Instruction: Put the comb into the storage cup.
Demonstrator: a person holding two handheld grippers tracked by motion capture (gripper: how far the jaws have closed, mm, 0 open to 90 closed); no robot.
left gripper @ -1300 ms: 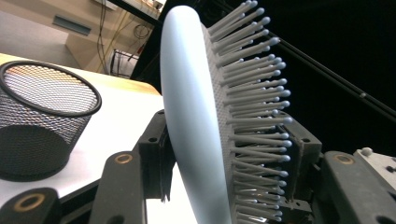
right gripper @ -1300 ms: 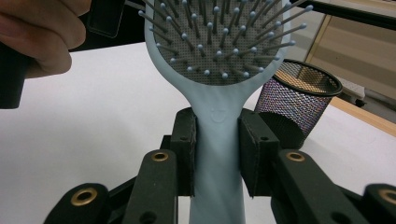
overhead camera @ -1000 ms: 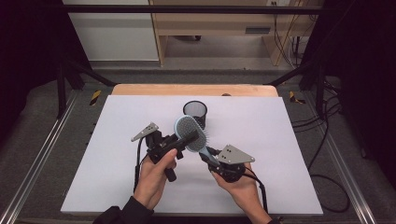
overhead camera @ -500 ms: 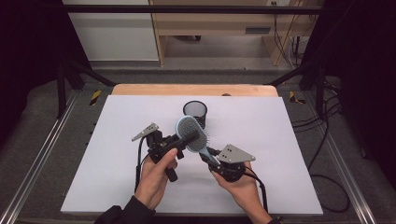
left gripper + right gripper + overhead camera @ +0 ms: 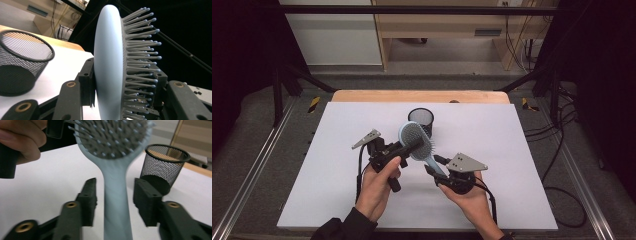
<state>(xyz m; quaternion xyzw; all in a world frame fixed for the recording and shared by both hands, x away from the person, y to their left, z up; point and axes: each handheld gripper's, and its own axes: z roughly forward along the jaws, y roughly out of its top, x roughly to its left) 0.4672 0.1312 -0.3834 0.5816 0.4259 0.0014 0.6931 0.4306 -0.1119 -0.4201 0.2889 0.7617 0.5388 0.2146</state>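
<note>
The pale blue plastic paddle hairbrush (image 5: 416, 142) sits at the centre of the high view, held above the white bench (image 5: 337, 200). The left gripper (image 5: 404, 146) has its jaws closed tight on the brush head: one pad presses the smooth back, the other sits among the bristles. The right gripper (image 5: 432, 167) has just been opening; its jaws stand apart on either side of the brush handle, clear of it. The black wire-mesh cup (image 5: 420, 121) stands just behind the brush.
</note>
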